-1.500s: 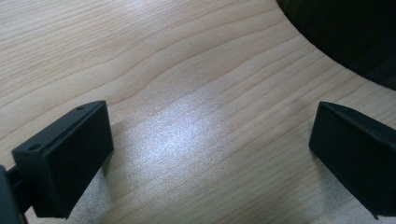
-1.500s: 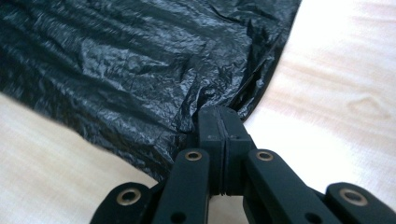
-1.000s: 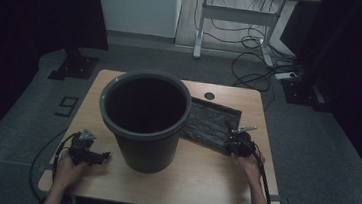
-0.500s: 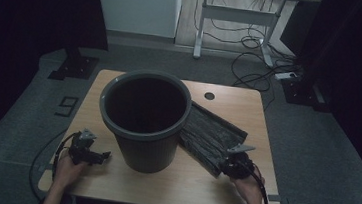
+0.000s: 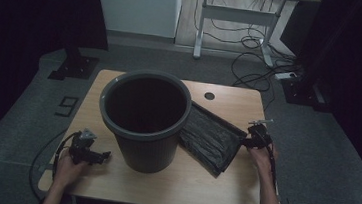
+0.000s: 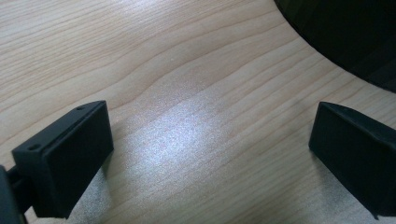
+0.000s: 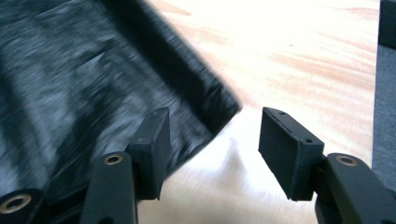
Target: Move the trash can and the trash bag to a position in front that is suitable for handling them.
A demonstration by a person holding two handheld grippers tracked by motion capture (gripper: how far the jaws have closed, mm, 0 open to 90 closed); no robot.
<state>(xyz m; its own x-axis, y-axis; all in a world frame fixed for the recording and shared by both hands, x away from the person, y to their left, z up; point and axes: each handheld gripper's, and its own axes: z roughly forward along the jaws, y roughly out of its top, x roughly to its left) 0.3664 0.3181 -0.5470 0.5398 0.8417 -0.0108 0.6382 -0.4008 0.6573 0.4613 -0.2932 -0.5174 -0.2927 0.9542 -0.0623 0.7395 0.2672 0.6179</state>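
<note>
**Right gripper spreading its jaws at the corner of the folded bin liner**

Nearest the table's front edge, the left hand (image 5: 68,167) is resting on the wood, holding the left gripper (image 5: 105,156) level and pointing toward the base of the waste bin (image 5: 144,121). Its jaws are standing wide apart over bare wood, nothing between them.

On the other side, the right hand (image 5: 262,157) is reaching in from the table's right edge, its forearm lying along that edge. The right gripper (image 5: 243,142) is pointing at the near corner of the folded black bin liner (image 5: 210,137). Its jaws have just been opening; the right gripper view is showing the liner's corner (image 7: 219,105) ending just ahead of the gap, the pads not pressing on it.

Bare wooden table (image 5: 186,183) is lying open in front of the bin and liner.

The liner is lying flat, crinkled and glossy, touching the bin's right side and angling toward the right gripper. The bin is standing upright, dark and empty-looking, mid-table.
</note>
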